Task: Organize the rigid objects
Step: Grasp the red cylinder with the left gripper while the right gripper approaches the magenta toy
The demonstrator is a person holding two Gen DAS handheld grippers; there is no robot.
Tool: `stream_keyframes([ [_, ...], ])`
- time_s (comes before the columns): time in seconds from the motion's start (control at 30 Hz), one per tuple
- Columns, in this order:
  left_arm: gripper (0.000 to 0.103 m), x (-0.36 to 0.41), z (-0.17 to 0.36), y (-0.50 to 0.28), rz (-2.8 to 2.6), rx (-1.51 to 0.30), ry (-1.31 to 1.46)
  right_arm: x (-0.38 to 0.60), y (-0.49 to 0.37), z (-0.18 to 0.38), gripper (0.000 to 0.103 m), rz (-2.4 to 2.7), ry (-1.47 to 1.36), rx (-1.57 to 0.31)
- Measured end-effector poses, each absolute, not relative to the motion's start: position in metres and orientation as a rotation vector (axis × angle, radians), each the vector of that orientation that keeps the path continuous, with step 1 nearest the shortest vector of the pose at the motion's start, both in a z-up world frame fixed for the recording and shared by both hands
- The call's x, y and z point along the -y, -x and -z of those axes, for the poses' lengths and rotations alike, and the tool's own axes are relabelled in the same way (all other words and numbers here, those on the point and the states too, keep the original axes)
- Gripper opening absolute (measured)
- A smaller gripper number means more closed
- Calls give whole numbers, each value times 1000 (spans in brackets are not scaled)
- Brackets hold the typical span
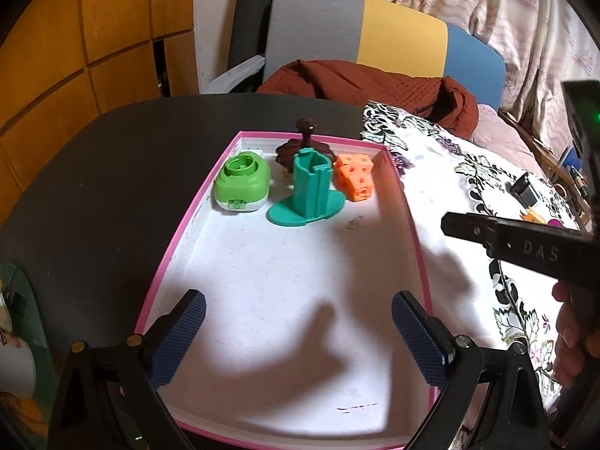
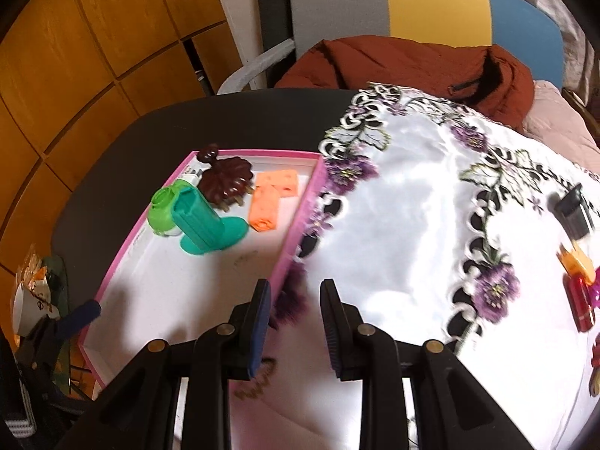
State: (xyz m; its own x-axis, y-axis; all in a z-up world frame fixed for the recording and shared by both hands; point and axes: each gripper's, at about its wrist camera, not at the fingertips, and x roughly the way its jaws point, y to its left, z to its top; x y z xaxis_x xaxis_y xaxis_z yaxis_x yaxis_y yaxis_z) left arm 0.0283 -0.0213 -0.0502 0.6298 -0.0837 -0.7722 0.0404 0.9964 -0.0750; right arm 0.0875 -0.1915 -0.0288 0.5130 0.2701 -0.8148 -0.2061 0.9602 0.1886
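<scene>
Over the tray rim (image 2: 296,225) | your right gripper (image 2: 294,322) – nearly clenched, empty | left gripper (image 1: 300,337) released | next: black clip (image 2: 573,206) – light, stiff; pinch its sides.

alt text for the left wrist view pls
A pink-rimmed white tray on a dark table holds four toys at its far end: a green case, teal stand, brown ornament and orange block. The left gripper hovers open and empty over the tray's near end.
</scene>
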Motion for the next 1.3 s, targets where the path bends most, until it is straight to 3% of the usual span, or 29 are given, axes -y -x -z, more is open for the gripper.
stream_keyframes([
  [0.97, 100, 136, 36, -1, 317, -868, -127, 345, -25, 43, 27, -39, -125, -1019],
  [1.3, 100, 193, 33, -13, 419, -884, -155, 406, -18, 44, 27, 139, -344, -998],
])
